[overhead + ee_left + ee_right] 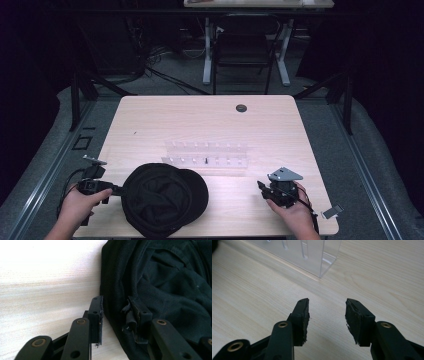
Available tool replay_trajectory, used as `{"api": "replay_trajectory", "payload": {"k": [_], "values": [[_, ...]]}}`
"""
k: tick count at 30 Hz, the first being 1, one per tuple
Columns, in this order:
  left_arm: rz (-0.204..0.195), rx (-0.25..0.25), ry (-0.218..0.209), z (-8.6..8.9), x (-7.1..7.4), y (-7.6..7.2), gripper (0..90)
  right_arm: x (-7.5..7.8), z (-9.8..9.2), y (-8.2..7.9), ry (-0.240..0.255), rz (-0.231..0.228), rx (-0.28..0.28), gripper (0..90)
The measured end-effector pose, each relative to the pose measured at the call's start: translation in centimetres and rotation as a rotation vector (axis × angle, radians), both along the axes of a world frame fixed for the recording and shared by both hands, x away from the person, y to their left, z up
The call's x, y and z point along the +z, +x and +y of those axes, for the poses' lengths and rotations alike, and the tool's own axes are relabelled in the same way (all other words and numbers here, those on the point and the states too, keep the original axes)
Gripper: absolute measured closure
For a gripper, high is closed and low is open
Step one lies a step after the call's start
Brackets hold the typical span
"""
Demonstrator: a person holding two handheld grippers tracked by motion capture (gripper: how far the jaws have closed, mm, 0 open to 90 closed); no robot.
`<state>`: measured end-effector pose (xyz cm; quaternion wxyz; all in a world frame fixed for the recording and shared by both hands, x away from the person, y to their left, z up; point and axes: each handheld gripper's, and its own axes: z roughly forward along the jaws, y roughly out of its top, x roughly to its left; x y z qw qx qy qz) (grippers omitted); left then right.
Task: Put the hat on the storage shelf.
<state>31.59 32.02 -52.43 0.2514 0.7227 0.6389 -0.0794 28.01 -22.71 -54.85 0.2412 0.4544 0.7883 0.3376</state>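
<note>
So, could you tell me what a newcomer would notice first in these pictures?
The black cap on the table's near left edge stands out, with the left gripper straddling its rim, jaws apart. Behind it stands a clear plastic rack; the right gripper hangs open over bare wood.

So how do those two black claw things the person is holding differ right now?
The left gripper has the rim of the black cap between its fingers, though no firm pinch is visible; the right gripper has bare table between its fingers. The left sits at the cap's edge; the right points toward the clear plastic rack. Both have black fingers, apart.
</note>
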Motion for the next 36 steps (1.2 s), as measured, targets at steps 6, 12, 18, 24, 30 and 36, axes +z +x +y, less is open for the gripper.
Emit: {"api": "replay_trajectory", "payload": {"k": [6, 12, 18, 24, 30, 36], "values": [[0.030, 0.001, 0.005, -0.2, 0.1, 0.3, 67.7, -0.1, 0.1, 0.0, -0.003, 0.012, 0.009, 53.7], [0.056, 0.002, 0.014, -0.4, 0.0, 0.5, 69.2, -0.1, 0.2, 0.0, 0.002, 0.008, 0.011, 53.7], [0.075, 0.012, 0.007, -0.4, -0.5, 0.6, 70.8, -0.1, 0.2, 0.0, -0.001, 0.013, 0.013, 53.7], [0.094, 0.014, 0.010, -0.6, -0.9, 0.8, 74.2, -0.1, 0.2, 0.0, 0.006, 0.013, 0.008, 53.4], [0.111, 0.026, -0.003, -0.6, -1.2, 1.1, 76.4, -0.2, 0.3, 0.0, 0.002, 0.019, 0.010, 53.2], [0.118, 0.025, -0.025, -0.5, -1.4, 1.1, 82.1, -0.2, 0.3, 0.0, 0.002, 0.022, 0.010, 53.2]]}}
